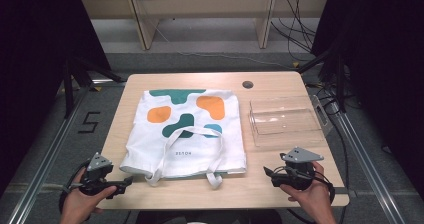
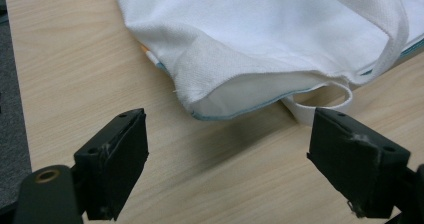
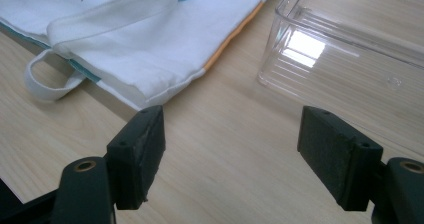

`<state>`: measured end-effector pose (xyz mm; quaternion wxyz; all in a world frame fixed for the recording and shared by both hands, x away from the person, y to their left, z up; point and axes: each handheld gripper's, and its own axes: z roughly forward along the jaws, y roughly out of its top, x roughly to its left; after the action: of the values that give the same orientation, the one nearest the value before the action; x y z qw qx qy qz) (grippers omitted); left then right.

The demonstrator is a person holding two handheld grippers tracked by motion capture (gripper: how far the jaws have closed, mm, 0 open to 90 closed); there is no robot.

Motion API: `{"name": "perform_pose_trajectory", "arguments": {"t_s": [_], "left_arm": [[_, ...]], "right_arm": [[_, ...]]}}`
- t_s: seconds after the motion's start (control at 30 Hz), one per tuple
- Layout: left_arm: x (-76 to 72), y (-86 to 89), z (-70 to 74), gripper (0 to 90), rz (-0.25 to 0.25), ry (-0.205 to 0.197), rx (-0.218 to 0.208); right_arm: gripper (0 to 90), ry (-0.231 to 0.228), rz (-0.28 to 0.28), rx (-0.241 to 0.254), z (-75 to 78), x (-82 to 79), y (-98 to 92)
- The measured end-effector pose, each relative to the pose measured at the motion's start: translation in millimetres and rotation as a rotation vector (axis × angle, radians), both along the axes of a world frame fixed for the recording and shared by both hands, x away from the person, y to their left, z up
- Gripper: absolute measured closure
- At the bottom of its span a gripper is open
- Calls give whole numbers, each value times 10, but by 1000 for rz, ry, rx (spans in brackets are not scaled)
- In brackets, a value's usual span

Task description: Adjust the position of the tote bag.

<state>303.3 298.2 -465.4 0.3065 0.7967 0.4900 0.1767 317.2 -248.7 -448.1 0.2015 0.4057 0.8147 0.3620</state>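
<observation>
A white cotton tote bag [image 1: 185, 134] printed with teal and orange blobs lies flat in the middle of the pale wooden desk [image 1: 270, 189], its mouth and two white strap handles [image 1: 192, 134] turned toward the person. One handle is folded back over the bag's face; the other trails off the near hem onto the wood. To the bag's right, just beside it but apart, stands a clear plastic rectangular tray [image 1: 285, 120] with nothing in it.

The left gripper [image 1: 125, 183] is held at the near left corner of the desk, pointing toward the bag's near left corner. In the left gripper view its black fingers [image 2: 117, 166] stand wide apart with bare wood between them; the bag's open hem [image 2: 240, 91] sits just ahead, not touched. The right gripper [image 1: 267, 172] waits at the near right of the desk, between the bag's right corner and the tray. Its fingers [image 3: 140, 151] are also spread wide and hold nothing.

By the look of it the work on the bag has not really begun: the cloth lies smooth and undisturbed, no hold has been taken, and the tray is bare. Everything remains to be done, starting with closing on the hem or a handle.
</observation>
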Motion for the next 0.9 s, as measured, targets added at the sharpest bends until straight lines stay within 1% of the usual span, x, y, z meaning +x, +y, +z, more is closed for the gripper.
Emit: {"name": "perform_pose_trajectory", "arguments": {"t_s": [0.03,0.07,0.1,0.13,0.17,0.2,0.23,0.27,0.3,0.33,0.37,0.4,0.43,0.47,0.5,0.53,0.57,0.6,0.63,0.67,0.7,0.77,0.8,0.83,0.87,0.9], "left_arm": [[1,3,-1,152,3,-2,-2],[0,7,-3,152,10,-10,3],[3,15,1,150,10,-8,0],[4,15,3,149,17,-15,5],[11,21,0,149,14,-17,5],[19,23,-7,149,18,-9,-7],[20,27,-3,150,18,-17,12],[30,29,-12,150,24,-22,8],[37,34,-10,150,20,-15,15],[49,31,-20,150,22,-13,11],[61,38,-14,151,12,-13,22],[74,37,-21,153,19,-13,18],[88,35,-27,154,30,-22,19],[105,43,-30,154,27,-21,20],[124,55,-31,154,22,-26,30],[140,65,-22,155,21,-16,37],[163,75,-40,159,25,-26,26],[179,92,-42,163,29,-26,26],[195,111,-46,163,33,-25,21],[207,139,-41,164,31,-13,32],[221,160,-47,169,33,-15,36],[253,202,-76,177,48,-12,18],[268,226,-79,185,52,3,14],[285,227,-97,182,67,-4,-2],[298,237,-90,191,53,5,-5],[309,227,-85,211,46,7,-10]], "right_arm": [[279,-5,-6,-6,7,-7,6],[279,-14,11,-25,4,1,-1],[279,-17,13,-26,5,2,4],[279,-36,6,-26,5,0,12],[279,-23,17,-26,2,-5,16],[279,-30,17,-27,4,-6,21],[278,-12,2,-20,12,-17,36],[279,-33,21,-28,1,3,30],[278,-29,31,-44,-11,10,39],[278,-29,31,-44,-11,10,39],[279,-32,39,-58,-12,12,42],[278,-29,48,-63,-6,10,45],[279,-41,45,-56,-5,10,53],[279,-12,42,-39,-5,-7,72],[278,-24,47,-40,-1,3,72],[278,-23,54,-45,-4,0,75],[278,-41,50,-49,-2,9,70],[278,-45,58,-53,-1,18,66],[278,-41,59,-52,-3,20,69],[278,-31,54,-50,-9,18,76],[278,-31,53,-58,-16,19,81],[278,-28,54,-58,-18,23,86],[278,3,37,-45,-16,7,104],[278,2,42,-47,-24,18,113],[277,-30,65,-70,-34,50,107],[278,-18,58,-64,-36,44,128]]}}
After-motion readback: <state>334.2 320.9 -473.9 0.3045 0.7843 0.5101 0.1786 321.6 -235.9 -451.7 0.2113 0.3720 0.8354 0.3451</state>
